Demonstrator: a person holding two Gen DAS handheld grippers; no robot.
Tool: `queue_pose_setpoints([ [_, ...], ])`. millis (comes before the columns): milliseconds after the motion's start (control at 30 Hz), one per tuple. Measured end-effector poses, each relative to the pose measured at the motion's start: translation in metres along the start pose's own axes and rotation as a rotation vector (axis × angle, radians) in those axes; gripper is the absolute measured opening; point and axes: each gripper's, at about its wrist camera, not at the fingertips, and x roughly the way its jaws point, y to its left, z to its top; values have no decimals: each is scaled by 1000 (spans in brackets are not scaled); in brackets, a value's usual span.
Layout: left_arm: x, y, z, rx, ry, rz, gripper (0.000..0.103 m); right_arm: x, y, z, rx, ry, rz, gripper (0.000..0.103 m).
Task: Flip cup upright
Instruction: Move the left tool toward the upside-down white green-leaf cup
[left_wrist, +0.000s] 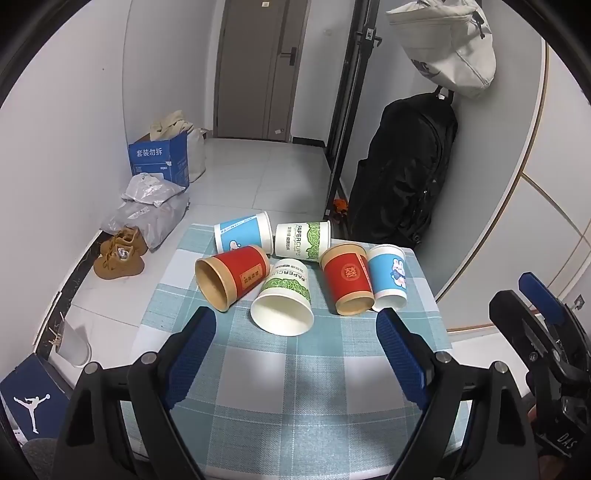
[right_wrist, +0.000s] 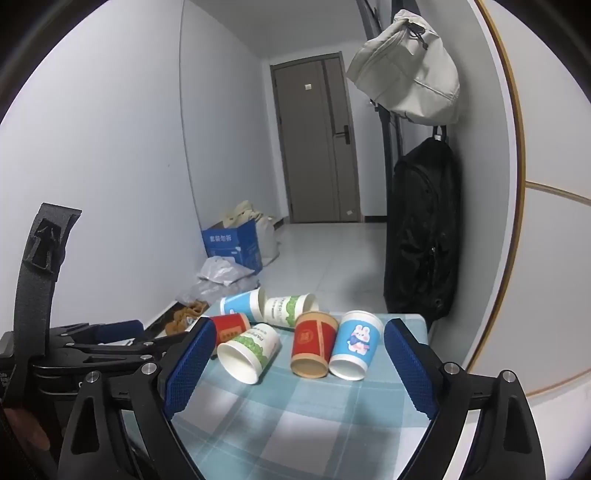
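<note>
I see six paper cups lying tipped on the checked surface (left_wrist: 295, 369); the nearest white-green cup (left_wrist: 284, 295) reads "PAPERCUPS". My left gripper (left_wrist: 295, 354) and right gripper (right_wrist: 301, 365) hover with fingers spread, holding nothing. A blue box (left_wrist: 24, 398) shows the Jordan logo.

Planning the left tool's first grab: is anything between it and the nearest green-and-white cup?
Nothing visible. Only bare checked cloth lies between the open left tool and the green-and-white cup, whose mouth faces it.
</note>
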Motion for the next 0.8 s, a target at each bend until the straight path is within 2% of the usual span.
queue_pose_setpoints([
  [333,4,5,1,-40,35,-23,85,2,0,-4,-7,-1,-4,93],
  [800,4,3,0,-31,42,-24,85,3,3,-6,-19,-4,-9,94],
])
